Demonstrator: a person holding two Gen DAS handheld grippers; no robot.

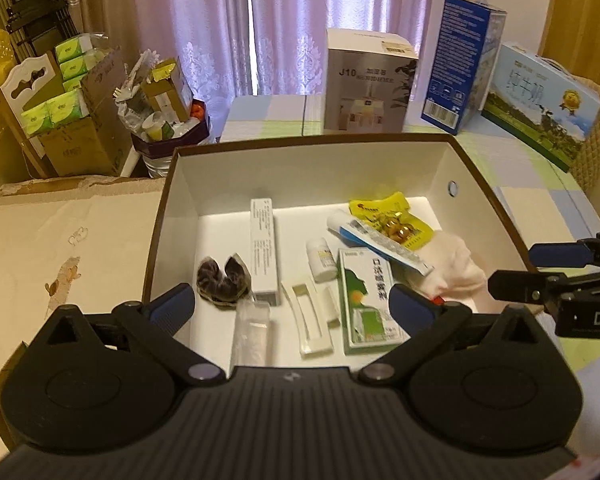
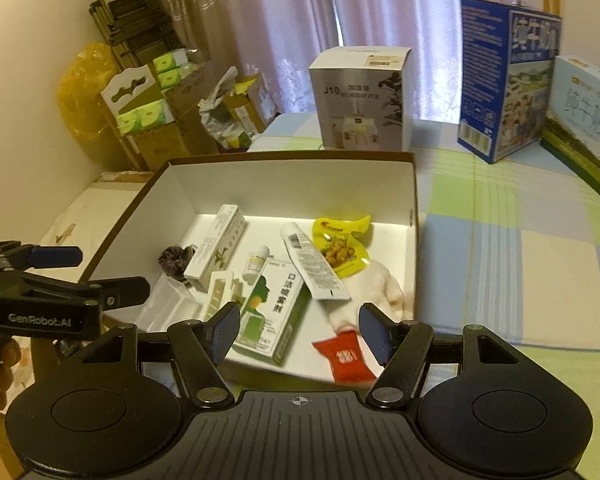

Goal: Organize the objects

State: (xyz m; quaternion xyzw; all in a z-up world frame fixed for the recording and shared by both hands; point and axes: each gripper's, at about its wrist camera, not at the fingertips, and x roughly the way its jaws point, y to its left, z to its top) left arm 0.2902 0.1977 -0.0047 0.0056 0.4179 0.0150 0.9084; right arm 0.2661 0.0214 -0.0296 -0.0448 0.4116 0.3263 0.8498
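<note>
Since the red packet lies in the box near corner, lower center of right view, right gripper is nearer, spread empty just above it; left gripper also spread, empty.

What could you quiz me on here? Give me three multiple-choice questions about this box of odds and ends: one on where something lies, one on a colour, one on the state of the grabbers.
1. Where does the toothpaste tube lie?
A. Outside the box, on the checked cloth
B. Inside the box, partly over the yellow snack packet
C. On top of the humidifier carton

2. What colour is the small packet nearest the right gripper?
A. Red
B. Blue
C. Black

3. How do the fingers of the two grippers stand?
A. Both shut on something
B. Only the left gripper holds something
C. Both spread apart, holding nothing

Answers: B, the tube's top overlaps the yellow packet inside the box. A, it is plainly red. C, each wrist view shows a wide gap between bare fingers.
</note>
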